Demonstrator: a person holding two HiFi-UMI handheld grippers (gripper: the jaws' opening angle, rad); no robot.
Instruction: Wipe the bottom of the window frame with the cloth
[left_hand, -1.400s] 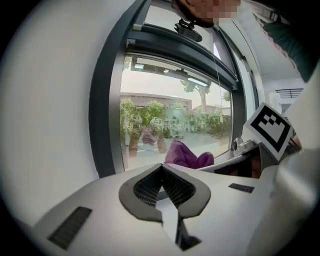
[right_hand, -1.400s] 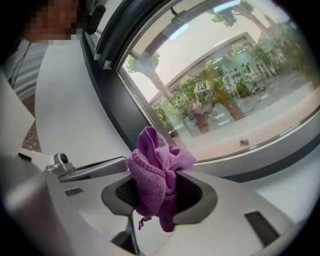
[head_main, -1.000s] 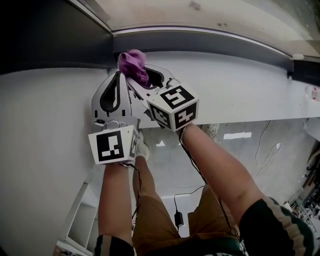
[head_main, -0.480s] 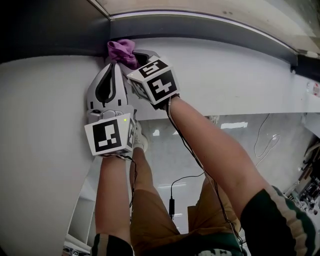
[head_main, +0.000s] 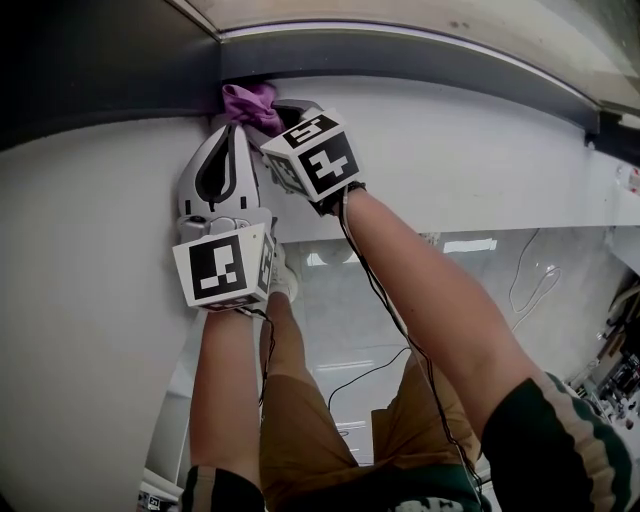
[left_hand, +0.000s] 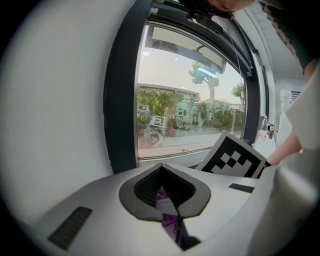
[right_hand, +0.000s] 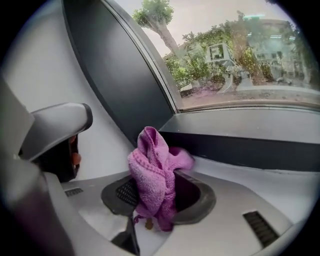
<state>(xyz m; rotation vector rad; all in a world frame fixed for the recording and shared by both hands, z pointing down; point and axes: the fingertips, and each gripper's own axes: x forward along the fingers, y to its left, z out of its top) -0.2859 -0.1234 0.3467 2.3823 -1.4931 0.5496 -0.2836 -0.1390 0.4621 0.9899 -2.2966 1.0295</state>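
A purple cloth (right_hand: 152, 170) is pinched in the right claw (right_hand: 159, 202). The jaws are closed on its lower folds, and the bunched upper part stands just ahead of the tips. The left claw (left_hand: 164, 195) is held just beside it on the left, jaws pressed together, with only a sliver of purple seen through their gap.

The cloth is knitted, soft and lumpy. It appears to be pushed against the dark bottom rail of the window frame (right_hand: 240, 147), just ahead of the right claw at the rail's left corner. A smooth white sill (head_main: 470, 150) is seen under both claws. The rail is matt, flat and long, and runs off to the right claw's right.

For a good wipe, the cloth is best kept pressed into the seam between sill and rail and drawn steadily rightward, with the hard jaw tips kept off the rail.

Beyond the rail, glass (left_hand: 190, 115) and trees are seen.
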